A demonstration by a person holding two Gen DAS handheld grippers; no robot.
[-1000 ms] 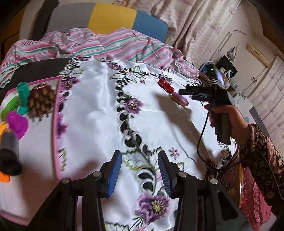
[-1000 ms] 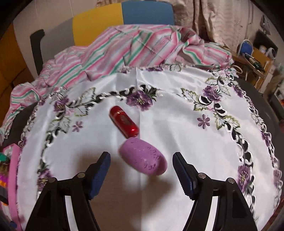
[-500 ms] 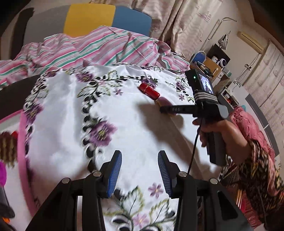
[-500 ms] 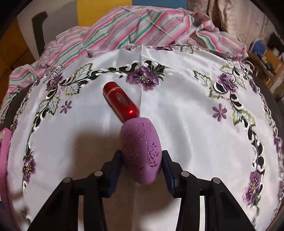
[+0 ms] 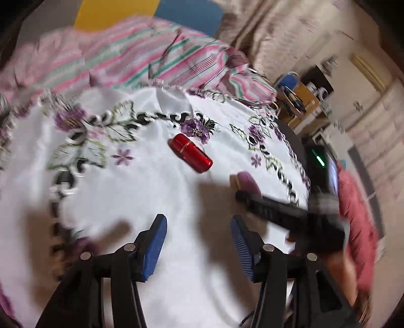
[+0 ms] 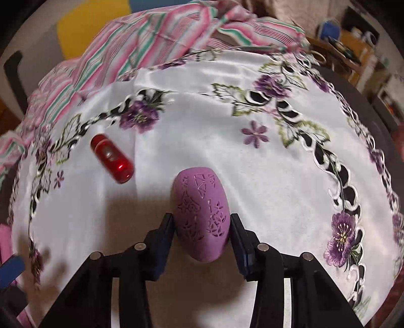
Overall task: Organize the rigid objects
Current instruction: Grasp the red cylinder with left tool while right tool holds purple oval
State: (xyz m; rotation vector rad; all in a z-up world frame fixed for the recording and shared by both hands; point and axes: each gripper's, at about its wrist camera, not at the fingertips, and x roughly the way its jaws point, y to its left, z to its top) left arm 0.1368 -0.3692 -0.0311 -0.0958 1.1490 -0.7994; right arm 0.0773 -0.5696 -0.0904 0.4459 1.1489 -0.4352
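Note:
My right gripper [image 6: 202, 234] is shut on a purple oval case [image 6: 202, 214] with cut-out patterns, held just over the white embroidered cloth [image 6: 252, 176]. A red glossy capsule-shaped case [image 6: 112, 157] lies on the cloth to its upper left. In the left wrist view the same red case [image 5: 190, 152] lies ahead of my left gripper [image 5: 198, 248], whose jaws are opening with nothing between them. The right gripper [image 5: 242, 191] shows there at the right, with the purple case [image 5: 246, 181] at its tip.
A pink, green and white striped cloth [image 6: 151, 43] is bunched along the far edge of the table. Behind it stands a chair with yellow and blue panels [image 5: 151, 12]. Shelves and clutter [image 5: 300, 98] fill the right background. A pink tray edge [image 6: 5, 242] shows at far left.
My right gripper closed on the purple case and carried it right, away from the red case. My left gripper swung right, from the tray toward the red case, and its jaws widened.

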